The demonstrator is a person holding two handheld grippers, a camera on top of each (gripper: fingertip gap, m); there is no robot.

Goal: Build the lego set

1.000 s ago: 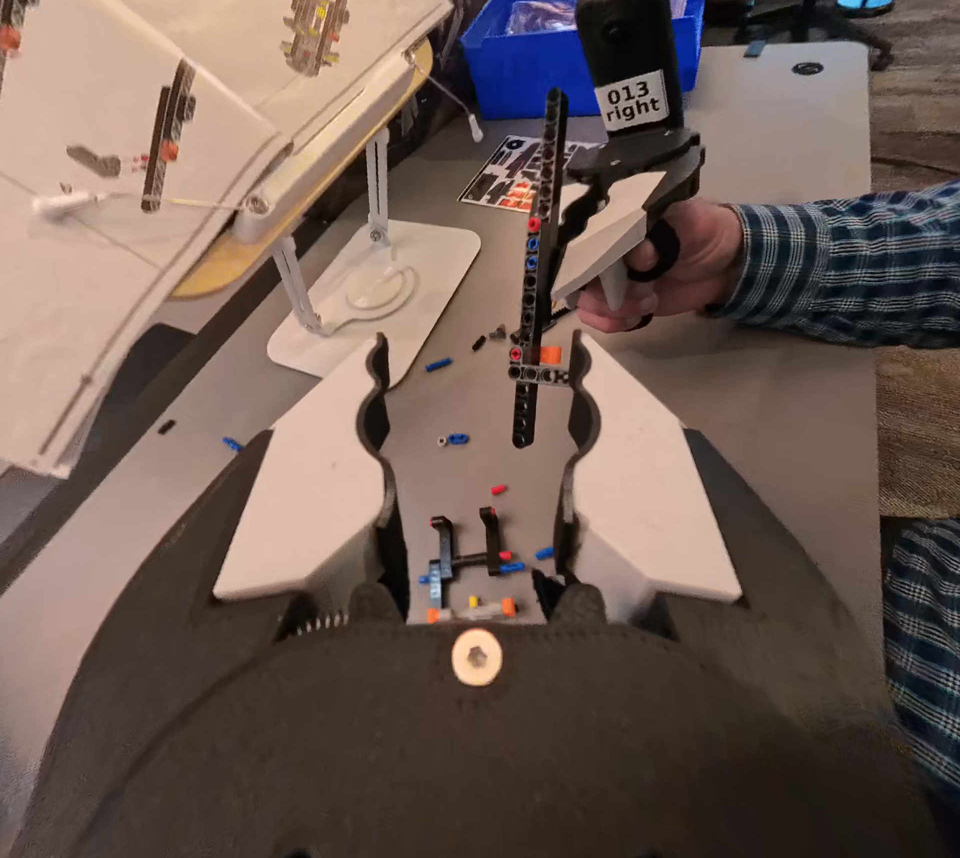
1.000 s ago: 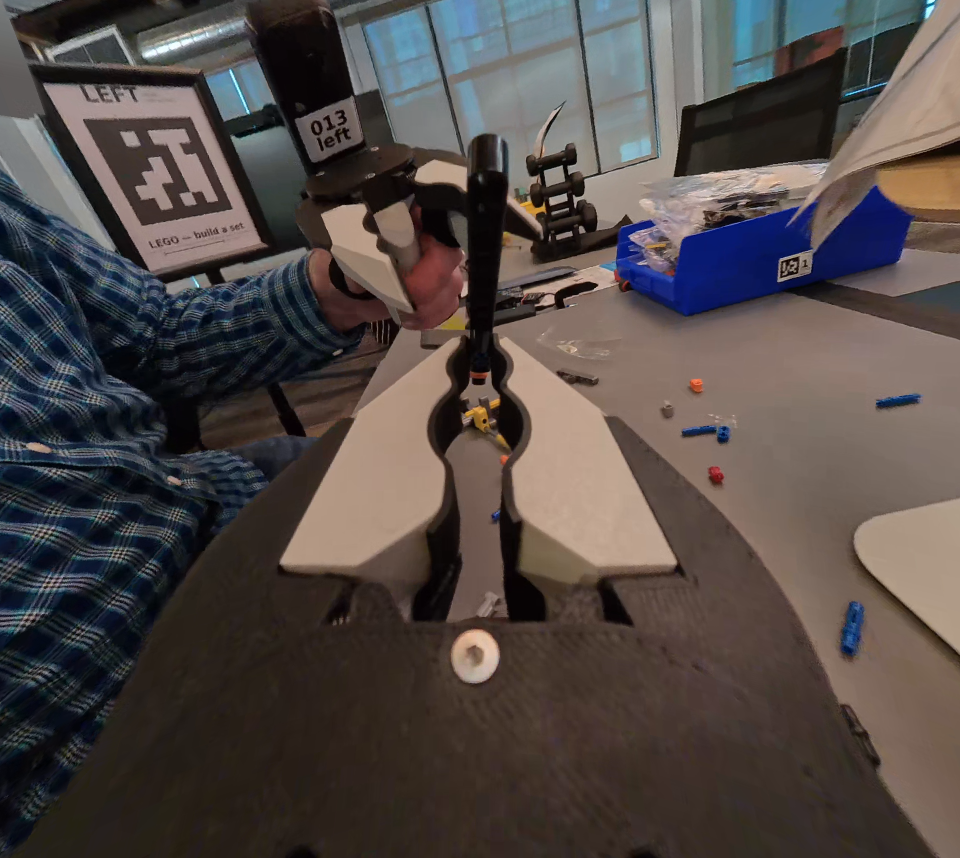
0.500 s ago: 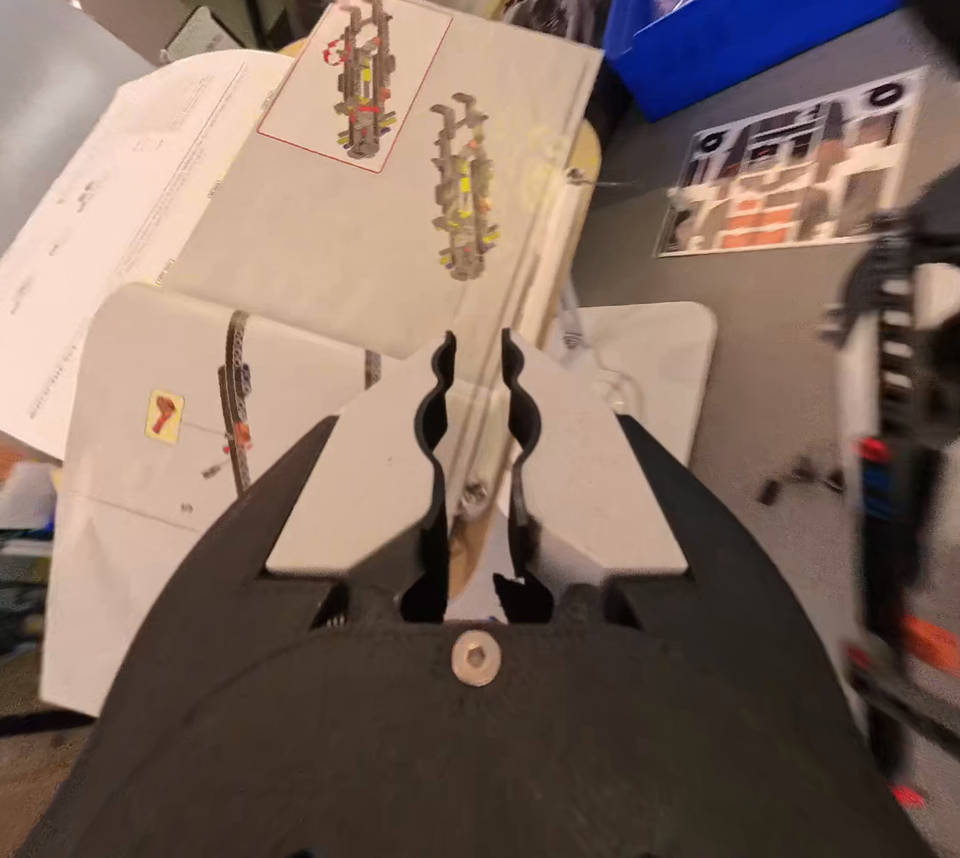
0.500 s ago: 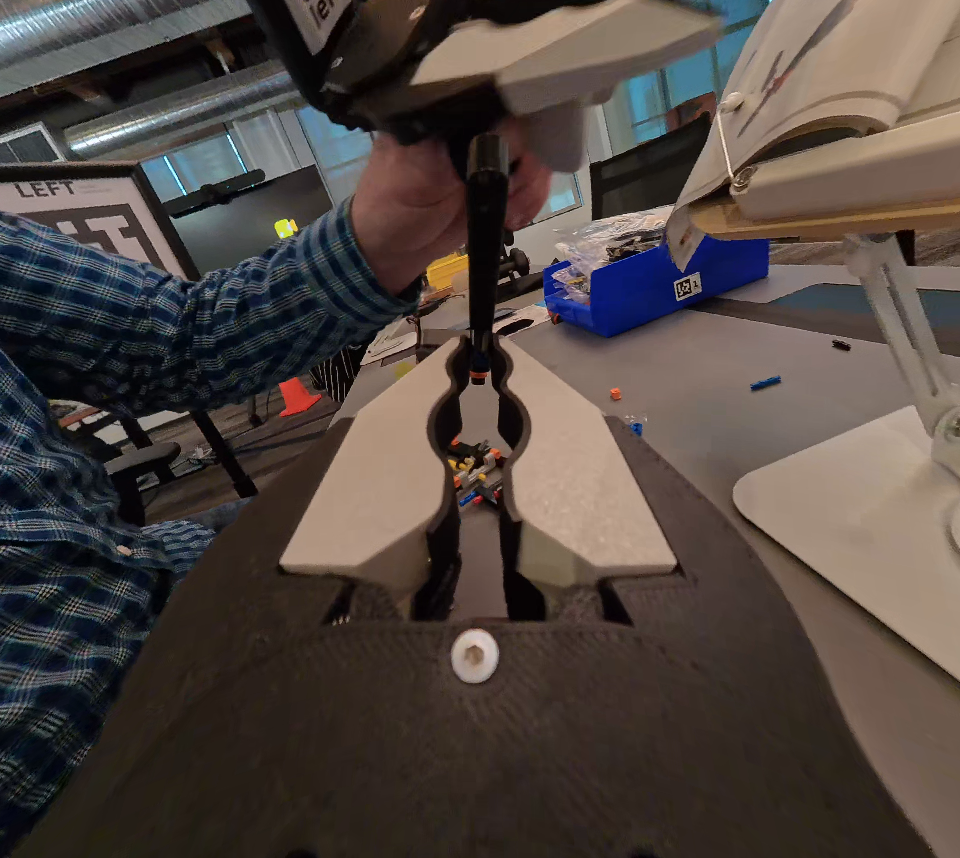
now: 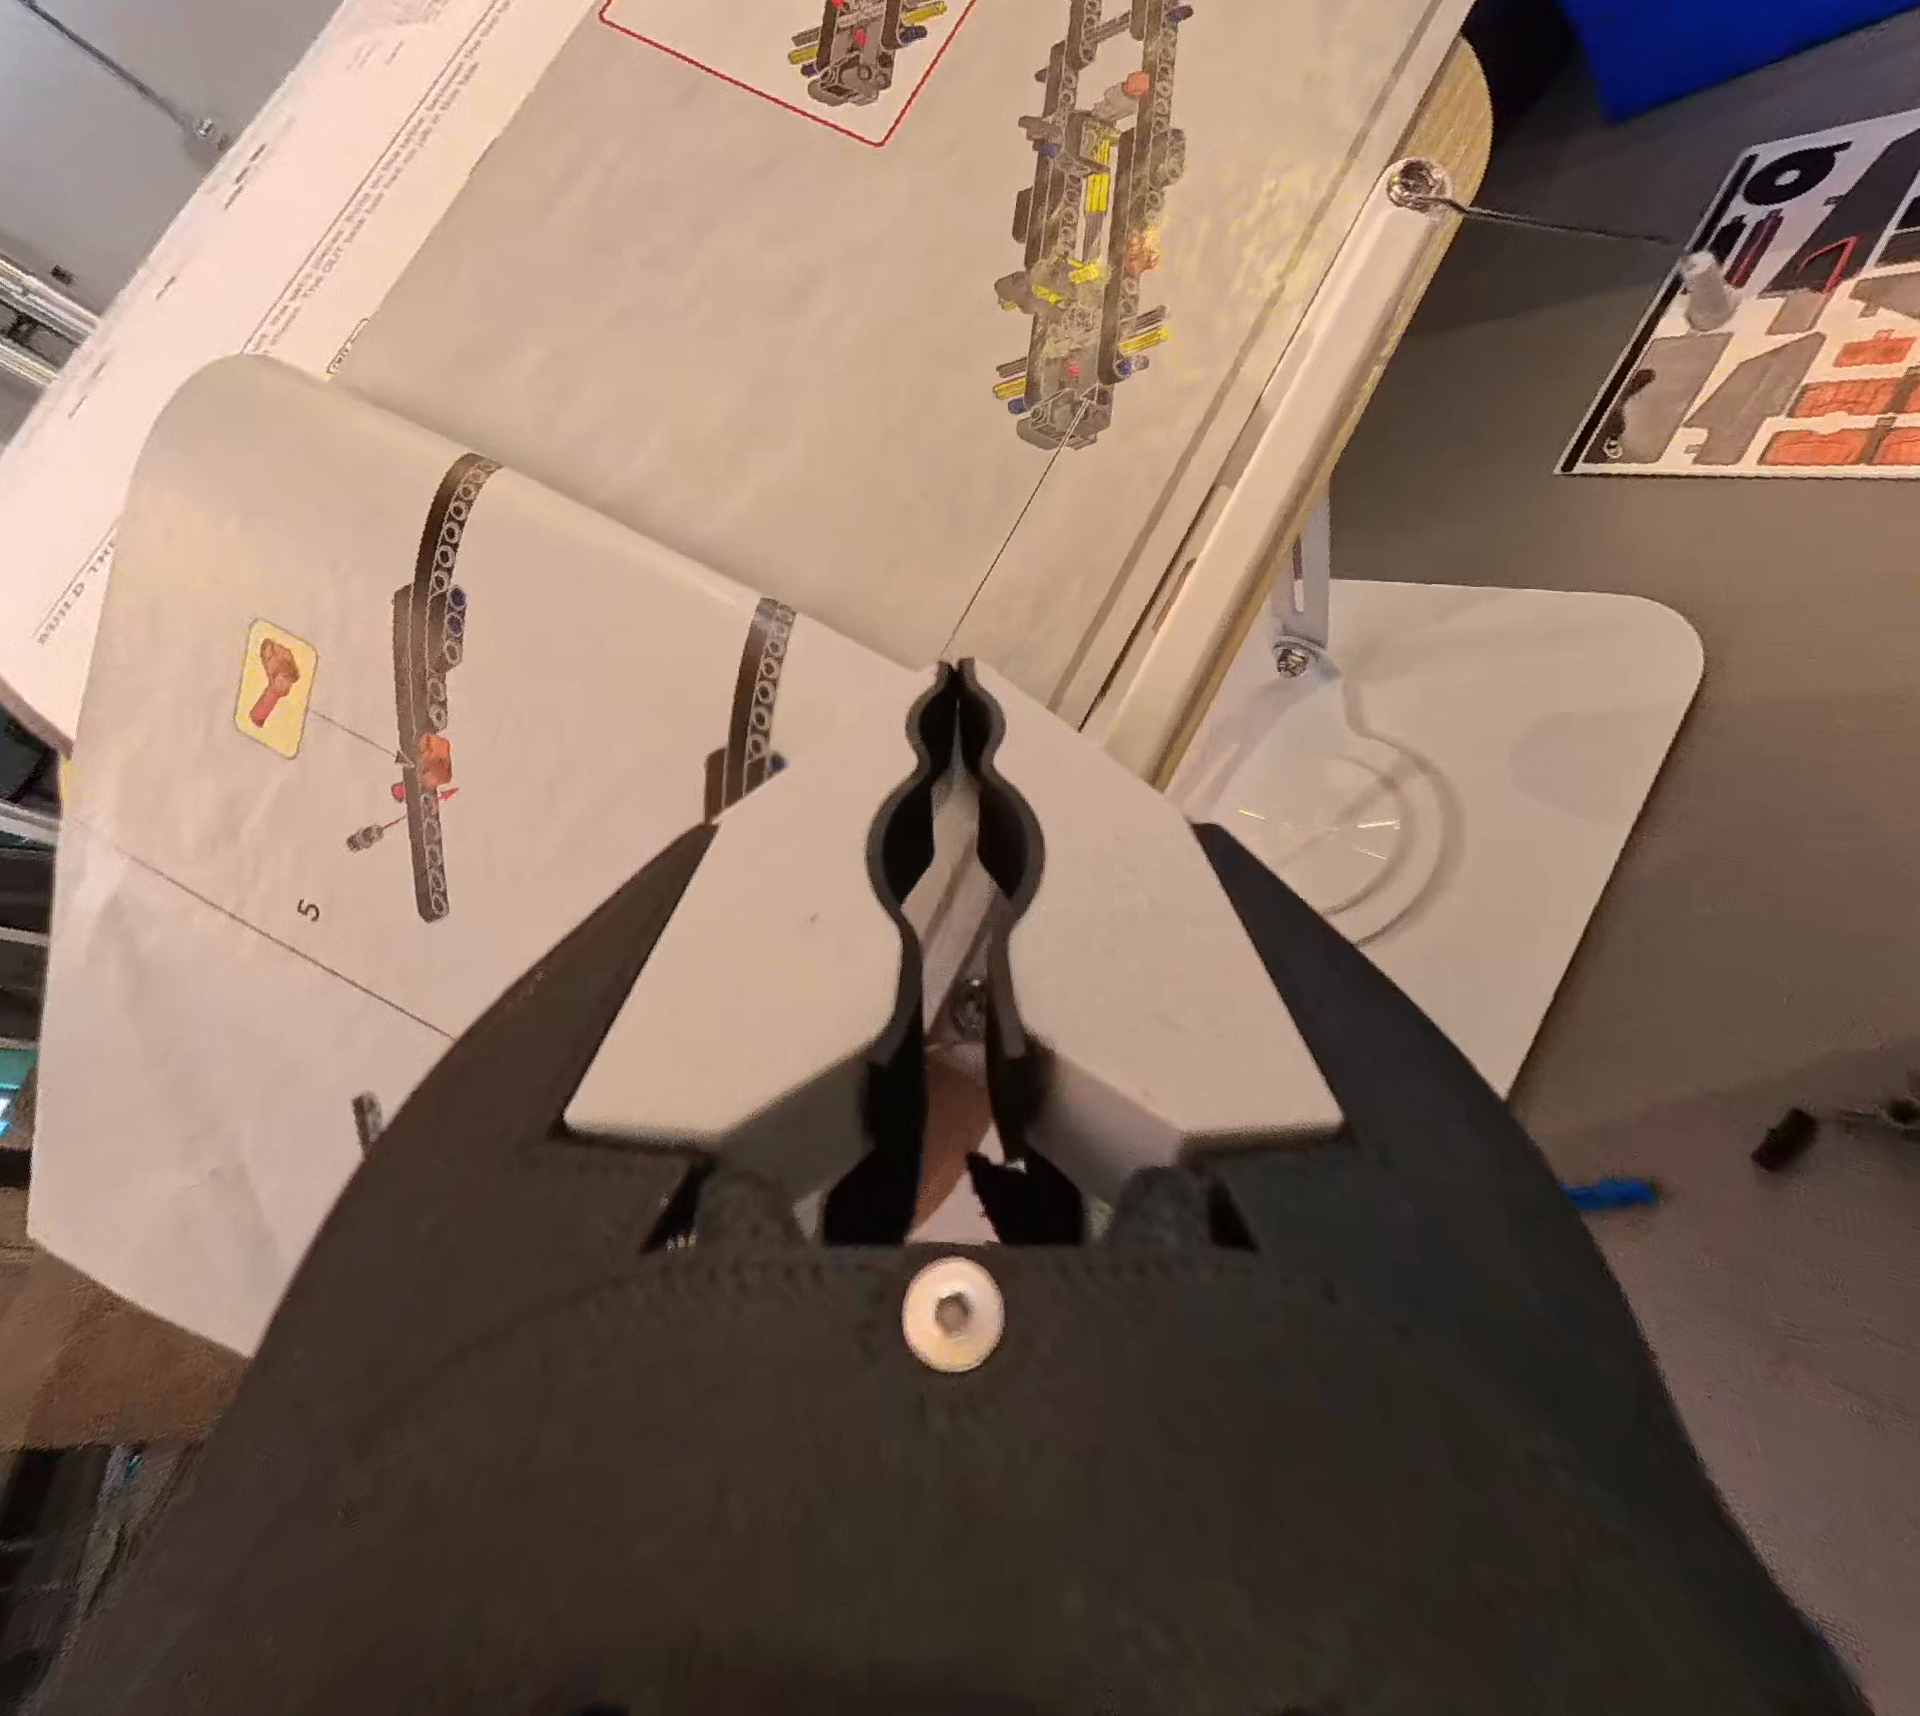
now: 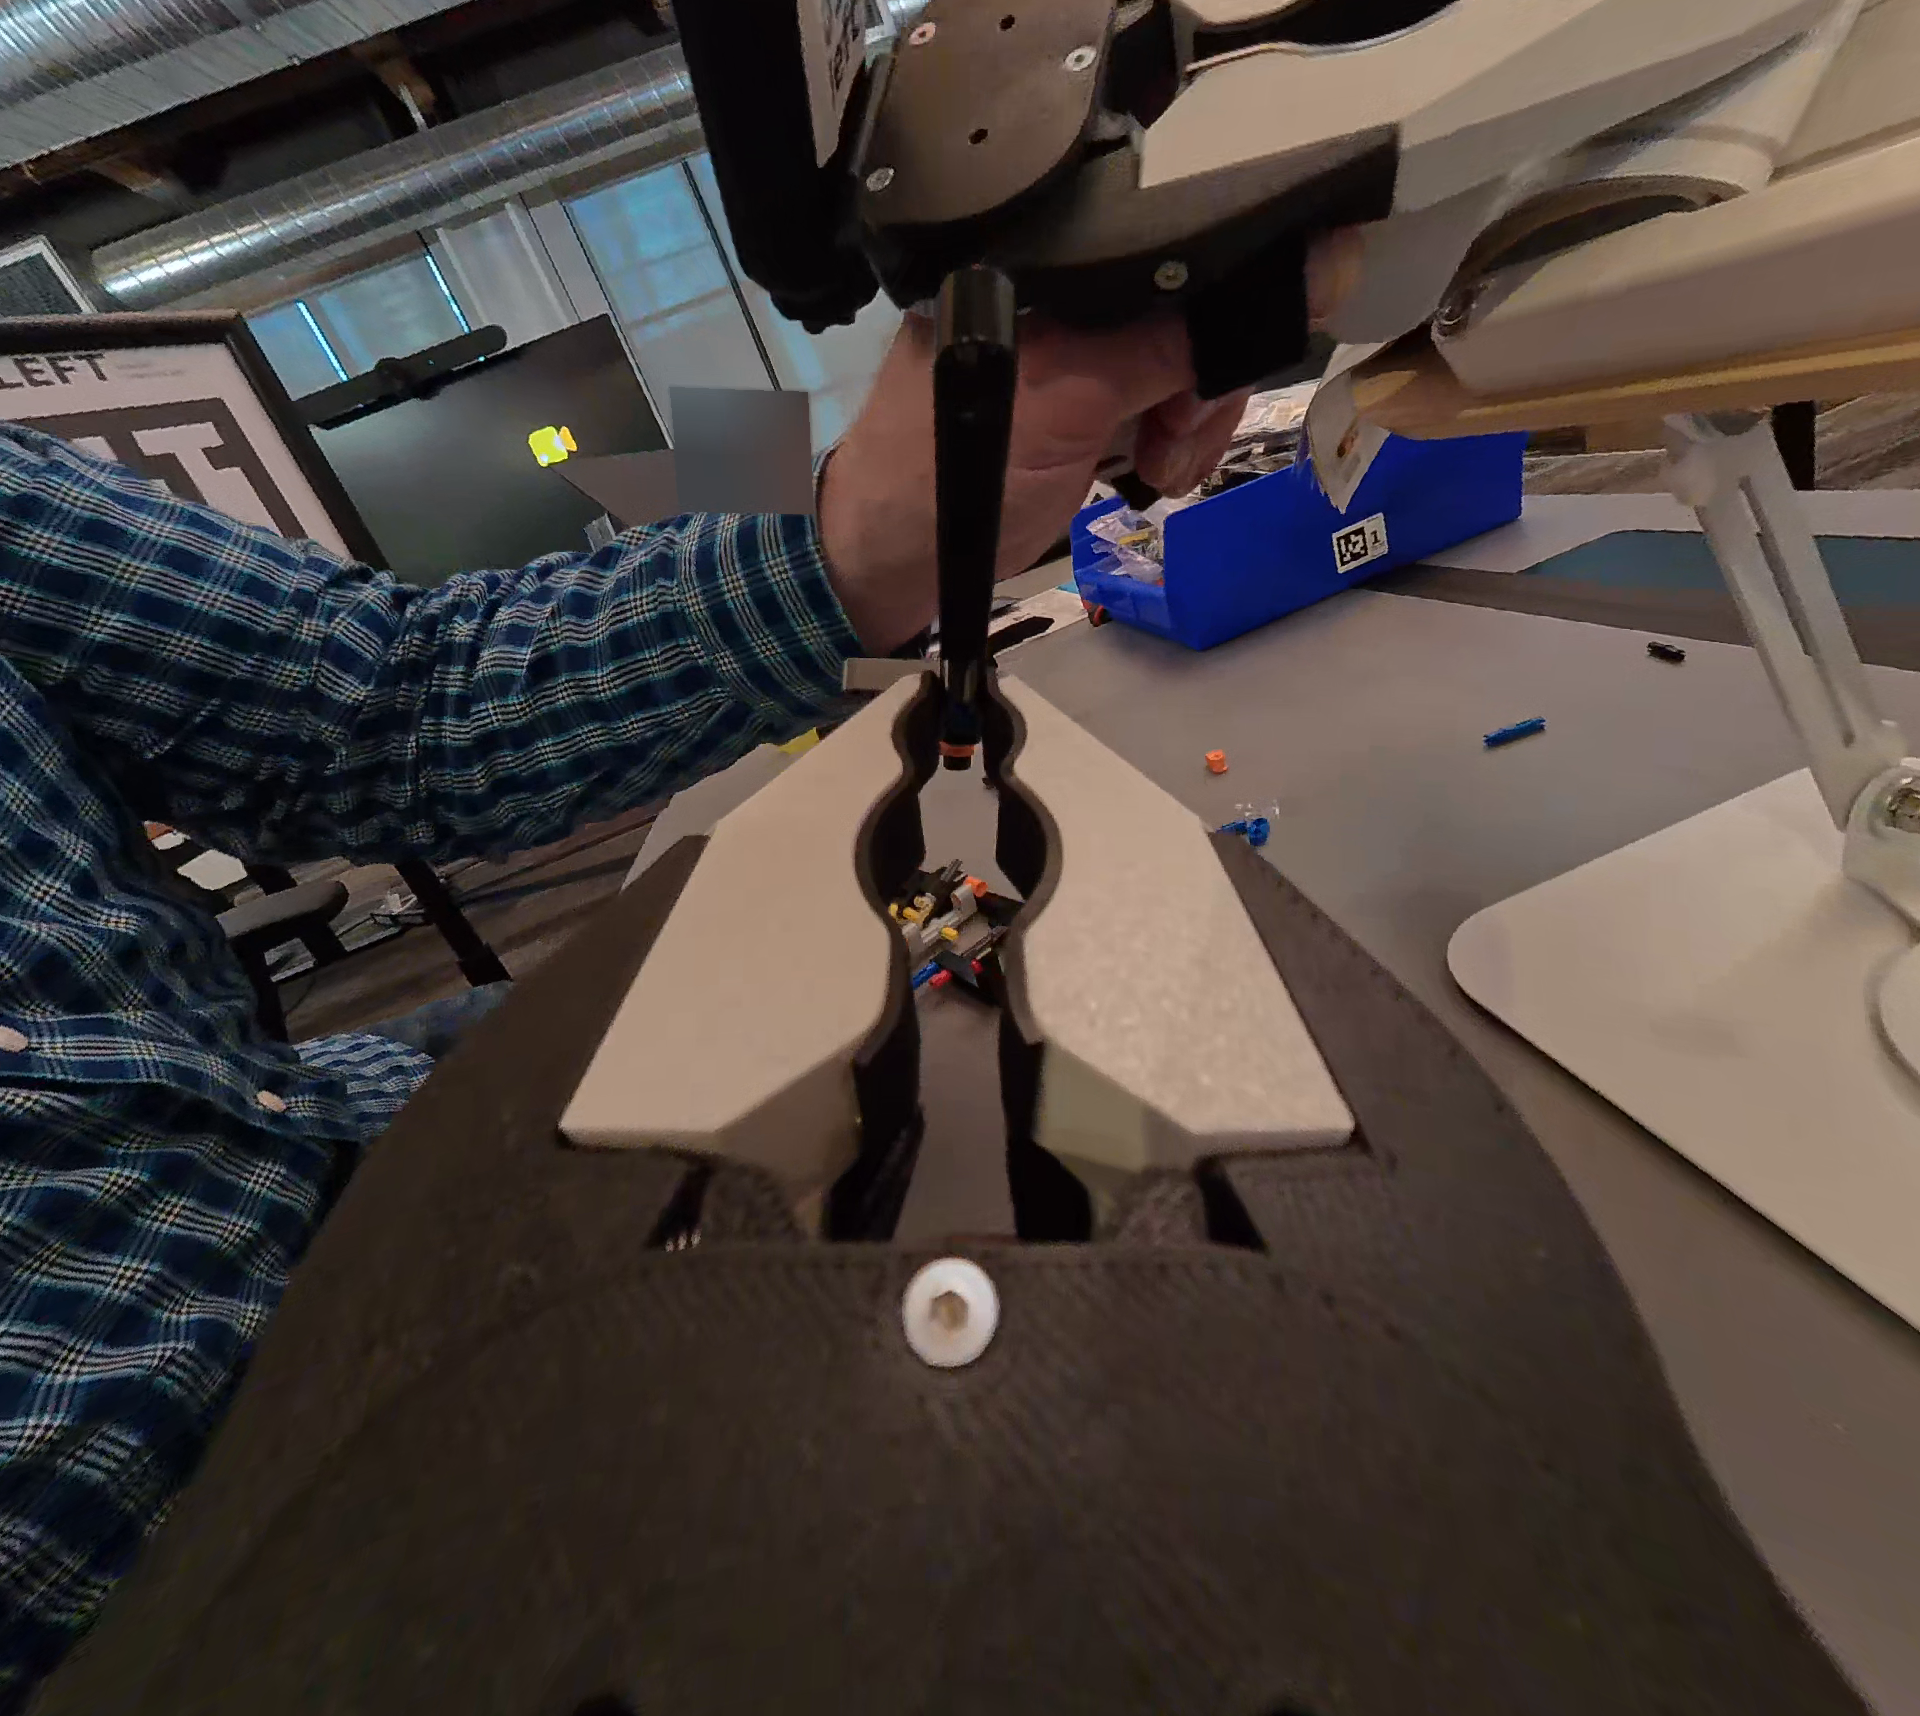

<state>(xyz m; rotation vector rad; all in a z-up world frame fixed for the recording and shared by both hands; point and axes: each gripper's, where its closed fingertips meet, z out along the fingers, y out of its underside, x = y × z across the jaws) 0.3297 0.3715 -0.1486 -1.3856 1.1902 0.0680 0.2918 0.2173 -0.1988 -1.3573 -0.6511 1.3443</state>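
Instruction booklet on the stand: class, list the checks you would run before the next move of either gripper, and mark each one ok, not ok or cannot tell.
1. Left gripper closed: ok, its tips meet at a page edge of the booklet.
2. Page actually caught between those tips: cannot tell.
3. Right gripper gripping the black beam: ok, it is clamped near the beam's lower end and the beam stands upright.
4. Beam top clear of the left gripper: cannot tell. In the right wrist view it ends right beneath that gripper's body.
5. Stand base flat on the table: ok.
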